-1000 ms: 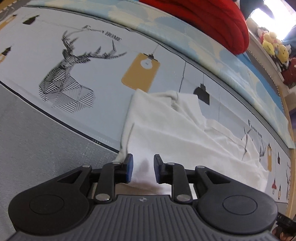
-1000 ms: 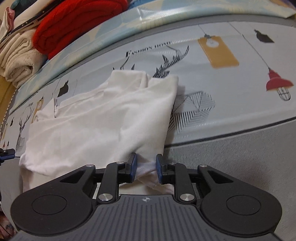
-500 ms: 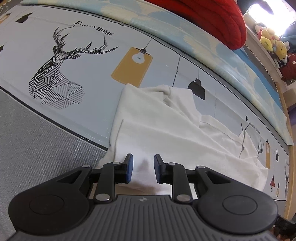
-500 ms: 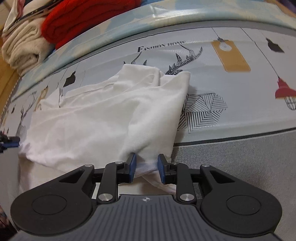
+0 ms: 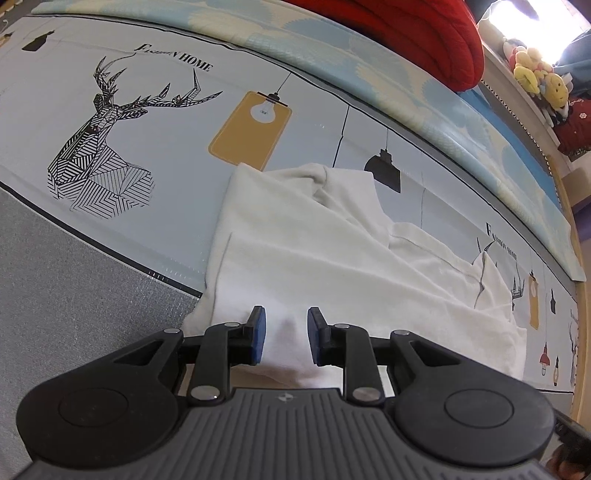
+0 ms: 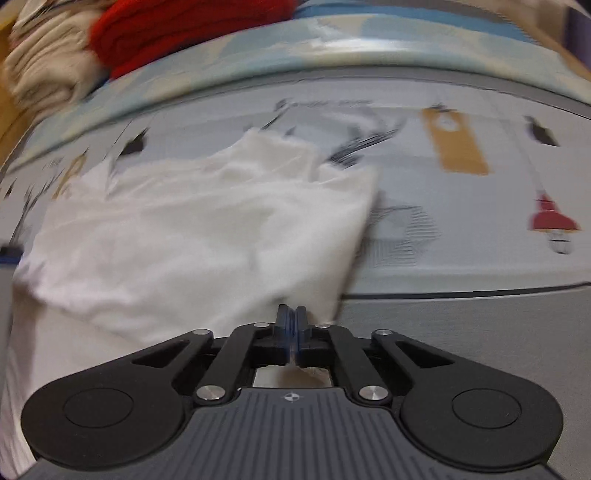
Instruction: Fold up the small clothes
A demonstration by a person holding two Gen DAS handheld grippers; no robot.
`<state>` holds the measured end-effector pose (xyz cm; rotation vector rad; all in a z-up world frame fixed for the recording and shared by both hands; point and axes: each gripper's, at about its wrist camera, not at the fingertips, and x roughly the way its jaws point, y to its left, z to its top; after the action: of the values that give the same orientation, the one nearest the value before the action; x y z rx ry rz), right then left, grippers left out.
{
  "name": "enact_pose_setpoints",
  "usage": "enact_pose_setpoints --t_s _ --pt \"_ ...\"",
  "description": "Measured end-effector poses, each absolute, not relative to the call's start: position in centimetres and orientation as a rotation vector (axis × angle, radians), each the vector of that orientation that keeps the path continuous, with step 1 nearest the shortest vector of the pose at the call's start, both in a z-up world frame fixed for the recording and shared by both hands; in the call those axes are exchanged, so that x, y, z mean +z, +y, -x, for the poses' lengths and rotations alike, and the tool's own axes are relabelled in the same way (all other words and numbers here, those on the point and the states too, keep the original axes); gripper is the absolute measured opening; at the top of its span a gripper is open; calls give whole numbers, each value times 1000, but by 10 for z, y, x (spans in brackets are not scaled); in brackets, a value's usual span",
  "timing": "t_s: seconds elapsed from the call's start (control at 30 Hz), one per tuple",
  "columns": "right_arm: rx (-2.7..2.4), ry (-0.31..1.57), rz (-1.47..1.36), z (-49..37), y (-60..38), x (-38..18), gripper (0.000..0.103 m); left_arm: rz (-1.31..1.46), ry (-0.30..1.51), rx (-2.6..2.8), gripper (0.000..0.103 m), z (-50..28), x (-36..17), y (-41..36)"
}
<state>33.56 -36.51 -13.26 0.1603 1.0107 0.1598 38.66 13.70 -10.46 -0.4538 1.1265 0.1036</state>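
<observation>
The white shirt [image 5: 317, 251] lies crumpled on the printed mat [image 5: 155, 221], barely folded. Right gripper [image 6: 291, 321] has just snapped closed at its hem; left gripper [image 5: 283, 334] straddles cloth, jaws apart.

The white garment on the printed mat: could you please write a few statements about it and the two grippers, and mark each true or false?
1. The white garment lies crumpled on a mat printed with a deer head. True.
2. The right gripper stands wide open above bare mat. False: its jaws are shut at the garment's near edge.
3. The left gripper has a gap between its blue pads, with white cloth showing in that gap. True.
4. The garment is already folded into a neat square. False: it is rumpled and unevenly spread.
5. A red knitted item lies beyond the mat. True.
</observation>
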Motion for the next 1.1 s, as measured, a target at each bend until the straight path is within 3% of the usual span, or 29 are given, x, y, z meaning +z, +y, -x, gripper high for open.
enact_pose_setpoints --t_s 0.27,0.33,0.37,0.4,0.47,0.5,0.53,0.6,0.63,0.67,0.8,1.03,1.1 --pt "214 981 -283 -332 -376 -126 3 458 1129 96 27 -388 -105 137" --pt "274 979 -264 -332 -364 -124 24 458 1129 94 27 -388 -104 137" --pt "281 976 -248 -332 -358 -124 48 457 1130 94 27 -388 -104 137" --pt "281 974 -231 -333 -353 -126 56 456 1131 95 27 -388 -105 137" --pt "283 1003 -198 -335 -343 -133 53 456 1134 94 27 -387 -105 137" --pt "281 1026 -175 -337 -339 -139 46 457 1135 92 27 -387 -105 136" --pt "272 1045 -137 -336 -336 -144 39 457 1134 89 27 -388 -105 136" --pt "250 1052 -64 -334 -331 -146 14 457 1133 84 27 -388 -104 136" --pt "248 1045 -76 -334 -333 -143 11 458 1131 85 27 -388 -104 137" --pt "243 1040 -105 -335 -337 -139 1 460 1130 86 27 -388 -104 137" --pt "194 1007 -111 -333 -347 -121 1 463 1127 80 27 -388 -102 137" --pt "167 1106 -75 -334 -351 -133 2 463 1131 72 27 -388 -102 138" --pt "143 1080 -88 -332 -354 -123 8 462 1130 71 27 -387 -101 138"
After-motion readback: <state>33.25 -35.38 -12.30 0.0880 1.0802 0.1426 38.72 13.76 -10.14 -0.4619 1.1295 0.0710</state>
